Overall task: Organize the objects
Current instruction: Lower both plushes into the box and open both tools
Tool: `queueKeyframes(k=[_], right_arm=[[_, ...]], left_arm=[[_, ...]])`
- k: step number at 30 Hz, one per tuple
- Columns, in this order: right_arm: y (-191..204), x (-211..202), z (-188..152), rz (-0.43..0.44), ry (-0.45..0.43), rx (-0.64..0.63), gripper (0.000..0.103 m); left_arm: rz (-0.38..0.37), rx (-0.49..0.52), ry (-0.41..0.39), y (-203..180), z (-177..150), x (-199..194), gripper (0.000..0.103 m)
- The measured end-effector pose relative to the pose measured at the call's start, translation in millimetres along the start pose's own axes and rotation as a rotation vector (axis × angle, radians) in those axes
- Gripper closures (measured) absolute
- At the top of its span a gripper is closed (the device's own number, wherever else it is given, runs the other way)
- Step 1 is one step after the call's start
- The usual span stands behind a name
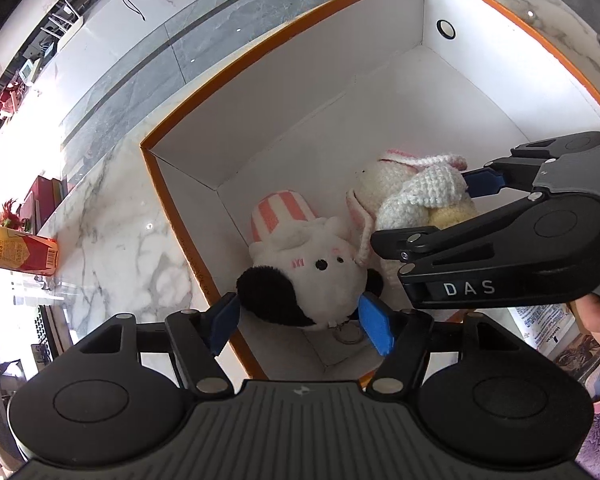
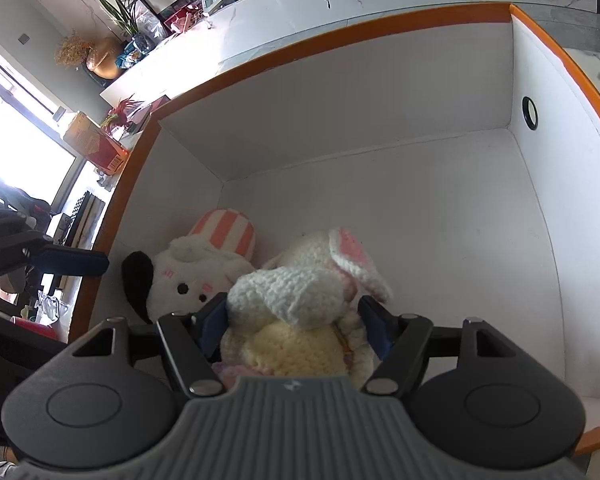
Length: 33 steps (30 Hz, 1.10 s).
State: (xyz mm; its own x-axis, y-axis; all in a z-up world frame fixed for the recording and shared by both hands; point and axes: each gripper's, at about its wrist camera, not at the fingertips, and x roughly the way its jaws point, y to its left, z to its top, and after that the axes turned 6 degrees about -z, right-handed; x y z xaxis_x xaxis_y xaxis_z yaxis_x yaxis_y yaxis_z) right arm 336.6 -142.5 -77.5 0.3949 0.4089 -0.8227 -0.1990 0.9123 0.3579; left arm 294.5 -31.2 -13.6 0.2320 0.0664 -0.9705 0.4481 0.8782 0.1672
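Note:
An orange-rimmed white box (image 1: 284, 128) holds two toys. A white plush dog with black ears and a striped pink hat (image 1: 300, 256) lies in its near corner; it also shows in the right wrist view (image 2: 196, 268). My left gripper (image 1: 300, 320) stands open with its blue pads on either side of the dog's head, just above it. A crocheted white and cream bunny (image 2: 296, 308) lies beside the dog; it shows in the left wrist view (image 1: 412, 196) too. My right gripper (image 2: 296, 324) has its pads spread around the bunny; I cannot tell whether they press on it.
The box (image 2: 380, 80) sits on a white marble tabletop (image 1: 112, 216). A yellow and red carton (image 1: 20, 252) lies at the table's left edge. Printed papers (image 1: 548, 332) lie to the right of the box. The far half of the box floor is bare.

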Motion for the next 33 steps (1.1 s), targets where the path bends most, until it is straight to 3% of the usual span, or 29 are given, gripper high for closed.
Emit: queueKeyframes(k=[6,10,15,19,25,28,33], right_arm=[[-7.1,-3.8,4.8,0.051,0.012,0.028,0.021],[-13.4,-13.5,10.5,0.072,-0.016,0.055,0.021],[-20.8,-7.8,10.5,0.084,0.025,0.085,0.039],[-17.8,-6.6,9.9,0.077,0.023,0.072,0.040],[-20.0,-8.1,10.1,0.076,0.025,0.073,0.040],[-21.9,-10.4,10.3,0.060,0.020,0.068,0.045],[-31.7,-9.4,15.9,0.094,0.054,0.072,0.044]], left_arm=[[-0.027,-0.038,-0.079,7.6,-5.9,-24.3,0.026],[-0.006,-0.078,-0.141,17.6,-7.7,-33.0,0.030],[-0.012,-0.141,-0.162,29.5,-7.6,-28.9,0.040],[-0.040,-0.092,-0.228,21.6,-7.4,-31.3,0.047],[-0.018,-0.004,-0.154,-1.8,17.1,-8.0,0.048],[-0.049,-0.030,-0.101,3.8,25.0,10.6,0.059],[-0.053,-0.001,-0.031,8.2,26.7,34.2,0.049]])
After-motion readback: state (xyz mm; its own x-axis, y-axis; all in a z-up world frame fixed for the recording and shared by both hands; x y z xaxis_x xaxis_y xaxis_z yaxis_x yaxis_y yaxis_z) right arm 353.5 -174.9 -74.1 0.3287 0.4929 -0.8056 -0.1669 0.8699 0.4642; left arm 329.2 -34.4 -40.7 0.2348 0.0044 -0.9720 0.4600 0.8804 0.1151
